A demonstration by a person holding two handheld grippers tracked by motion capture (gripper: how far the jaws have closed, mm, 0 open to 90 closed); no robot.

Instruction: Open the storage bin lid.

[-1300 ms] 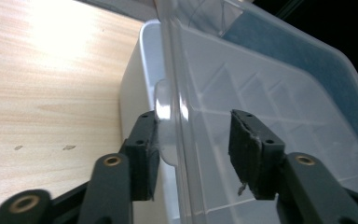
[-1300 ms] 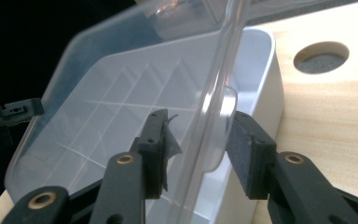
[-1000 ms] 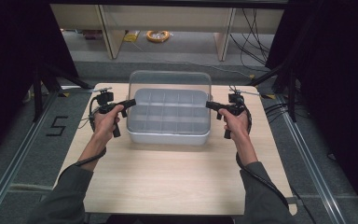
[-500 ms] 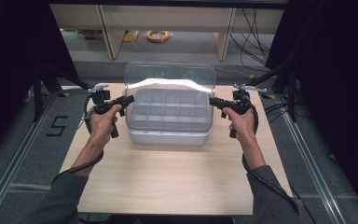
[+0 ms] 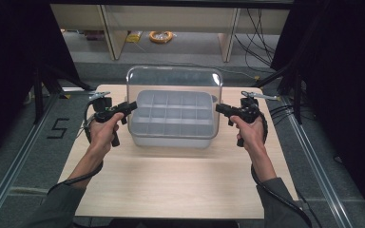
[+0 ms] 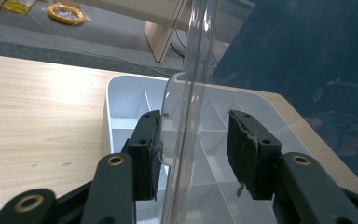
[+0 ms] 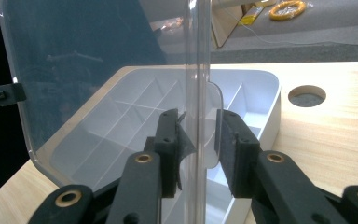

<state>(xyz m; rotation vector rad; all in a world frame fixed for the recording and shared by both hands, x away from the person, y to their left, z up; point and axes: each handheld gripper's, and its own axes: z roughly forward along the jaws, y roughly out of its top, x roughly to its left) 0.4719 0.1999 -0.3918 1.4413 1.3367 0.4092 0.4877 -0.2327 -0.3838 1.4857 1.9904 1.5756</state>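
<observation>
A white compartment box [image 5: 171, 138] stands at the far middle of the table. Its clear lid [image 5: 173, 78] is raised on the far-side hinge to nearly upright. My left gripper [image 5: 132, 105] is shut on the lid's left edge, and my right gripper [image 5: 218, 108] is shut on its right edge. In the left gripper view the lid's edge [image 6: 196, 46] runs up between the jaws of the left gripper [image 6: 193, 149], over the box [image 6: 121, 93]. The right gripper view has the right gripper [image 7: 198, 135] clamped on the lid's rim [image 7: 98, 70], with several empty compartments of the box [image 7: 261, 93] below.
The wooden table [image 5: 171, 180] has bare room in front of the box. A round hole [image 7: 306, 95] is cut in the top near the box's right end. An orange cable coil [image 5: 160, 36] lies on the floor beyond, between shelf legs. Dark curtains flank both sides.
The lid has swung up from lying on the box to nearly upright. Both hands rose and moved slightly away from me with it.
</observation>
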